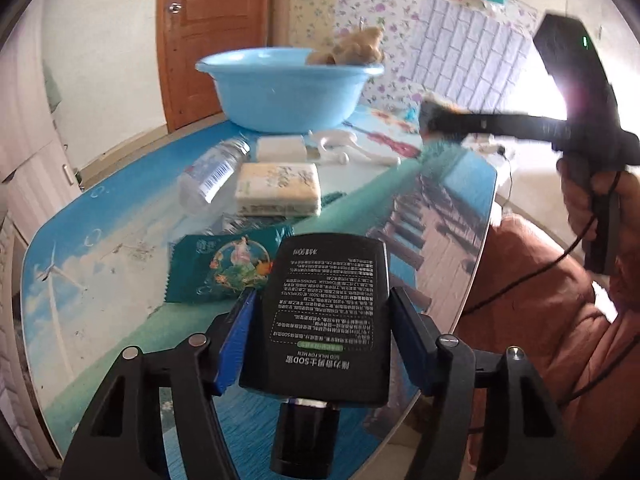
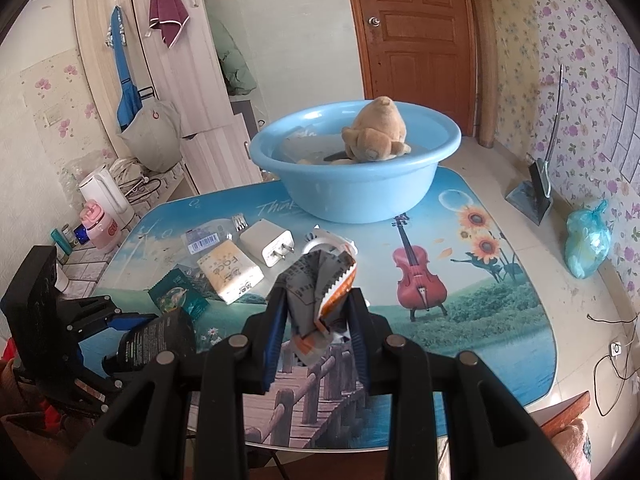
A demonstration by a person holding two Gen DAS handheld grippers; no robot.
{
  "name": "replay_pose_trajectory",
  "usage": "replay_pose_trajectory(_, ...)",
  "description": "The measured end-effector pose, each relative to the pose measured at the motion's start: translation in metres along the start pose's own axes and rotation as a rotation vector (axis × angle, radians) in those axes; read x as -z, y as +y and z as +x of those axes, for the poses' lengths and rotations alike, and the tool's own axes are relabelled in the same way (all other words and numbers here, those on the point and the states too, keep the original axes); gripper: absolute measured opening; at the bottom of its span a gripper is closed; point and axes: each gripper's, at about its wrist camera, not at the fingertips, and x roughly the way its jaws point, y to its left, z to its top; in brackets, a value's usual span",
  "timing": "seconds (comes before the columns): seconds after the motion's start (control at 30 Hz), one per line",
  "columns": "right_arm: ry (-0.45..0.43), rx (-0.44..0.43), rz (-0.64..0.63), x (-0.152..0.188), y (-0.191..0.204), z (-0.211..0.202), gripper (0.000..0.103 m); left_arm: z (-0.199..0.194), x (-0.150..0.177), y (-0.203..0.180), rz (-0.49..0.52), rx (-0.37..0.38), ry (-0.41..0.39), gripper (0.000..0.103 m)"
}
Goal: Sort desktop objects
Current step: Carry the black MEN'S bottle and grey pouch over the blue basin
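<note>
My left gripper [image 1: 322, 320] is shut on a black lotion tube [image 1: 326, 312] and holds it above the near table edge; the tube also shows in the right wrist view [image 2: 158, 340]. My right gripper [image 2: 318, 308] is shut on a crumpled grey and orange snack packet [image 2: 320, 288] above the table [image 2: 480, 312]. A blue basin [image 2: 356, 168] at the far side holds a brown plush toy [image 2: 378, 132]. On the table lie a tissue pack [image 1: 278, 189], a clear bottle [image 1: 210, 174], a white charger [image 2: 268, 245] and a green sachet [image 1: 218, 268].
A white object [image 1: 340, 146] lies near the basin. A kettle [image 2: 106, 196] and a pink cup [image 2: 98, 230] stand on a side counter at left. A dustpan [image 2: 532, 196] and a blue bag [image 2: 588, 240] sit on the floor at right. A door [image 2: 416, 36] is behind.
</note>
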Motion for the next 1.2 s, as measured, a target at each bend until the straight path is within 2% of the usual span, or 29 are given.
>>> replay_pose_trajectory(0.17,0.004,-0.002,0.004,0.002,0.000,0.001,0.030,-0.010,-0.009,0.010,-0.059,-0.015,-0.033,0.062)
replay_pose_trajectory(0.3,0.000,-0.004,0.000,0.001,0.002,0.000,0.030,-0.017,-0.015,0.018,-0.117,0.002,-0.061,0.062)
replay_pose_trajectory(0.43,-0.012,-0.002,0.001,-0.001,0.001,-0.003,0.030,-0.026,-0.020,0.019,-0.131,-0.005,-0.093,0.062)
replay_pose_trajectory(0.6,-0.010,-0.004,0.004,-0.001,0.000,-0.002,0.030,-0.035,-0.027,0.021,-0.167,0.024,-0.128,0.062)
replay_pose_trajectory(1.2,-0.066,-0.023,-0.020,-0.021,0.005,-0.012,0.030,-0.046,-0.067,0.024,-0.188,0.007,-0.176,0.062)
